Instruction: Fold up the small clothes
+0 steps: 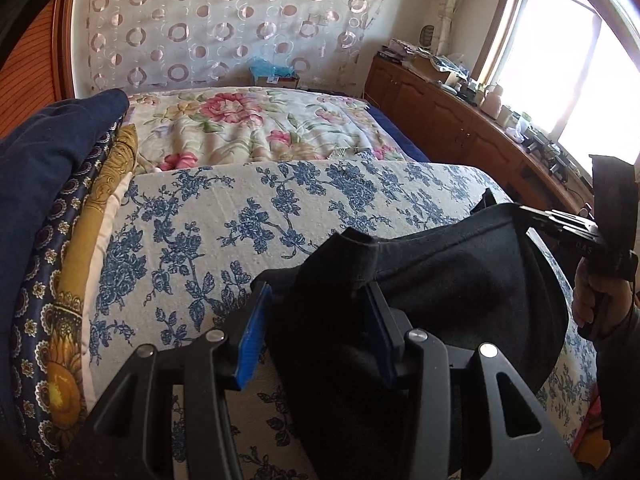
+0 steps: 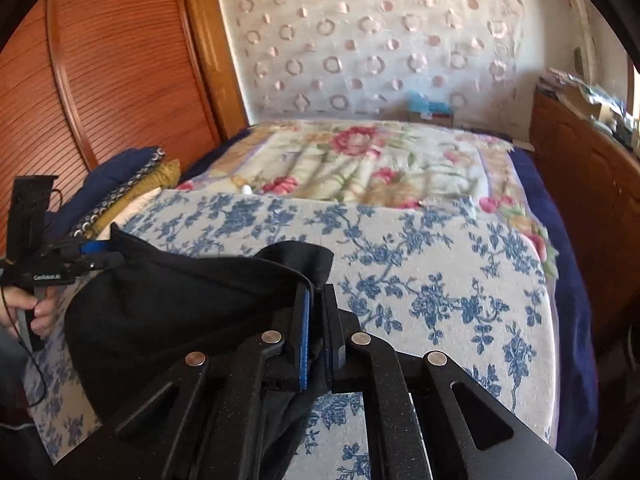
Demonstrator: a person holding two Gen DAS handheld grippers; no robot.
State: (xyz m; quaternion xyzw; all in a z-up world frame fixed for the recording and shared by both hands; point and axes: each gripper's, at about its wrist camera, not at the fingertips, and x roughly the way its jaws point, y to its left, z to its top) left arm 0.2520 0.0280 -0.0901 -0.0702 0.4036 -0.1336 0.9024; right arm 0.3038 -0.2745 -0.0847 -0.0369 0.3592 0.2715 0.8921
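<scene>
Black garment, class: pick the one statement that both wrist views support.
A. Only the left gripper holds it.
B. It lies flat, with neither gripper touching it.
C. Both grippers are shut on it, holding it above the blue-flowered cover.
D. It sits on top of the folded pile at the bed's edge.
C: the black garment is pinched in the left gripper and the right gripper, above the blue-flowered cover.

Two claw-mounted fisheyes, close and low over the bed (image 1: 248, 216), facing the headboard wall (image 2: 380, 40)
</scene>
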